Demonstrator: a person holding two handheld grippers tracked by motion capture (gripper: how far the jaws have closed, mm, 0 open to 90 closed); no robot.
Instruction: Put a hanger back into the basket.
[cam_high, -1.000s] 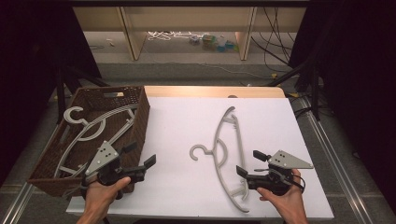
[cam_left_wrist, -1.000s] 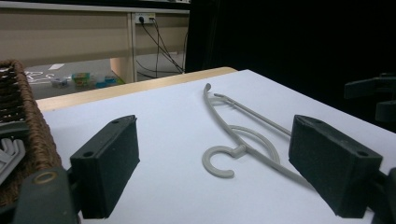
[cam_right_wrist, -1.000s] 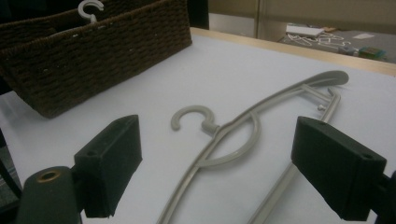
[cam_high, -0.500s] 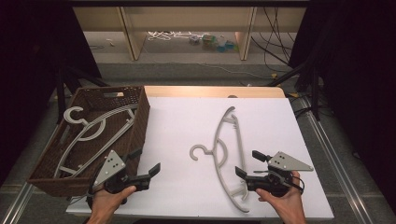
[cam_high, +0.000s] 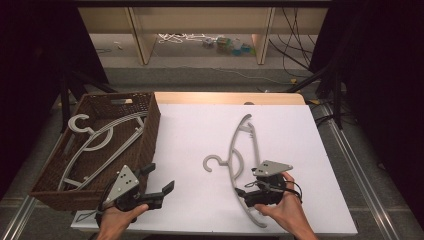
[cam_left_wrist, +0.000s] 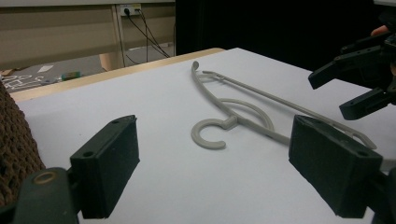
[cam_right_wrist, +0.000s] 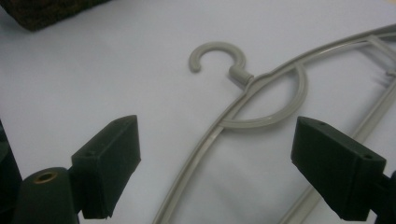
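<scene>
the grey hanger (cam_high: 243, 165) lies flat on the white tabletop (cam_high: 200, 135), lower centre-right of the high view, not yet gripped. the right tongs (cam_high: 245, 195) hover over its lower arm, jaws apart; the left tongs (cam_high: 161, 181) wait spread at lower left beside the basket (cam_high: 150, 125). the pickup looks about to begin: the right tongs need to drop and close on that arm.

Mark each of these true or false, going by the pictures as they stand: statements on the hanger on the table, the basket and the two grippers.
1. The grey hanger lies flat on the white table. True.
2. The right gripper is clamped shut on the hanger. False: its jaws stand wide apart in the right gripper view, with the hanger's arm lying between them.
3. The wicker basket holds a hanger. True.
4. The left gripper grips the basket. False: its jaws are open and empty over the bare table beside the basket.
5. The hook of the hanger on the table rests against the basket. False: it lies apart from it on the table.
</scene>
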